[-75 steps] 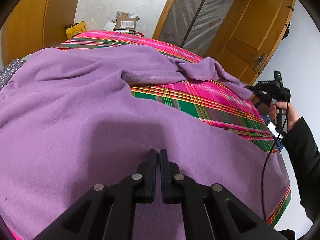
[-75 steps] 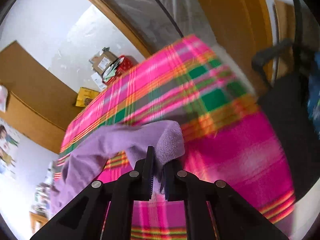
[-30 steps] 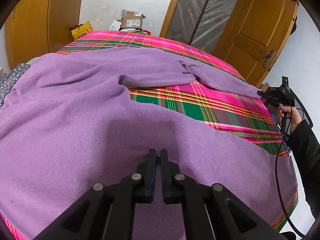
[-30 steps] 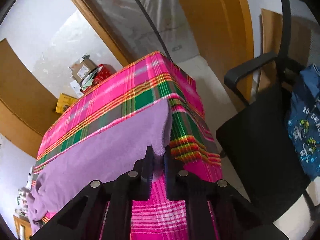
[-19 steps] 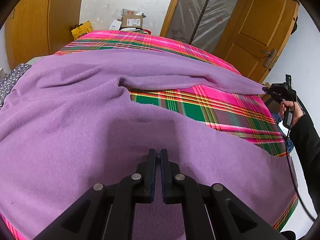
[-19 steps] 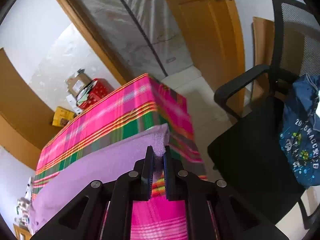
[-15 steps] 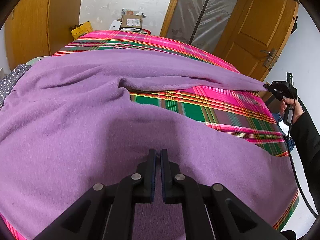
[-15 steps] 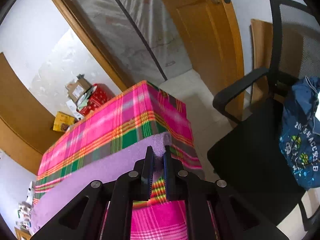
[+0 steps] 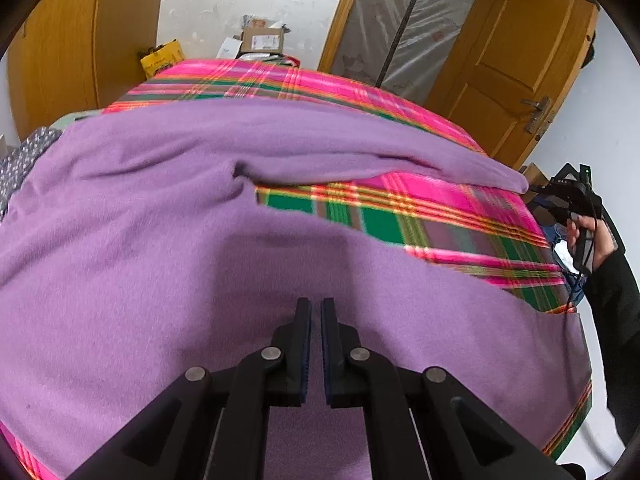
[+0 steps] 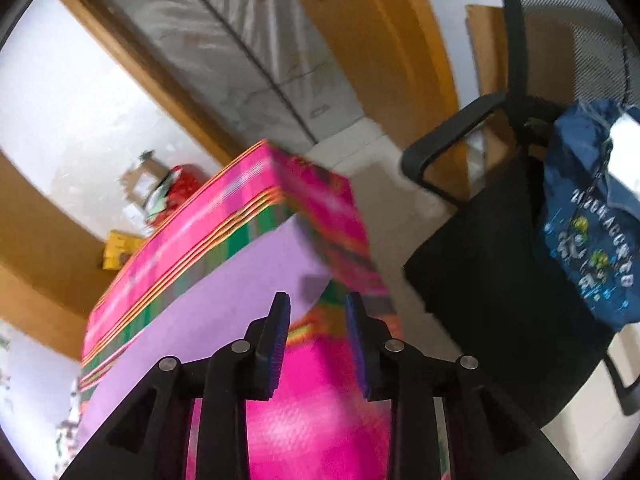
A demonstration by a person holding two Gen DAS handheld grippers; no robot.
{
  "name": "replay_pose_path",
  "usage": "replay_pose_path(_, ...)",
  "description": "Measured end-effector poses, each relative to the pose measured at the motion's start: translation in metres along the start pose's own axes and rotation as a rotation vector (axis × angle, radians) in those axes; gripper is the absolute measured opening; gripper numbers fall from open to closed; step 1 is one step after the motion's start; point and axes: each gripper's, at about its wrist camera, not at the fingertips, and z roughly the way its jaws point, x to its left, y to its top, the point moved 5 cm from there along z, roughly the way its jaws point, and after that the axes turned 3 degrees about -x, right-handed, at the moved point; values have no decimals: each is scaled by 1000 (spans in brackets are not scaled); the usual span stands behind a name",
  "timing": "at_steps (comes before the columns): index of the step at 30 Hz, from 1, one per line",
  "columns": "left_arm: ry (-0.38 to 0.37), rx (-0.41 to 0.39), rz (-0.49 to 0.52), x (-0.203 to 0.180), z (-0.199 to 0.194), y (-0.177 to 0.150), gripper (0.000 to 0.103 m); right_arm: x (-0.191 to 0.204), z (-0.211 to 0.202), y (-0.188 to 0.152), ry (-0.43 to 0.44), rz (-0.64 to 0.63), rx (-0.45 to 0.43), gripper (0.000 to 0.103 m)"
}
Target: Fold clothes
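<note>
I count one purple garment (image 9: 168, 248) on plaid table (image 9: 440, 216). Left gripper (image 9: 316, 308) closed, empty; right gripper (image 10: 316, 304) opening, sleeve end beyond pads.

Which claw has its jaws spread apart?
The right claw: its jaws are opening, purple sleeve beyond them unpinched. The left claw stays shut over the purple garment.

Motion-blurred plaid cloth (image 10: 320, 216), sleeve end (image 10: 280, 264)

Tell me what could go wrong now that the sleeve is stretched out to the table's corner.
The sleeve cuff lies right at the table corner, and the right gripper is opening with the cuff beyond its tips, so it may slide off. The left gripper, shut over the purple top's body, could drag wrinkles in.
</note>
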Motion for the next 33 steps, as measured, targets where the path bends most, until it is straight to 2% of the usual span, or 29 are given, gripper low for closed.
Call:
replay_pose_path(3,15,-44,45,-7,-6,16,4,31,-7,-27,101,-95,50,30)
replay_pose_path(9,88,-117,186,-23,8,57,6,127,-4,-93,278,-360,165,30)
replay_pose_path(12,96,-98,249,-31,31,69,6,169,2,-129,342,-496,229,30)
replay_pose_path(15,77,-60,293,-36,52,74,7,188,8,-152,374,-535,279,30)
replay_pose_path(18,72,-43,301,-31,65,76,15,193,11,-163,394,-531,303,30)
replay_pose_path(21,92,-41,287,-21,71,78,16,192,14,-166,404,-522,314,30)
replay_pose_path(33,54,6,312,-15,82,70,24,179,23,-170,400,-467,341,31)
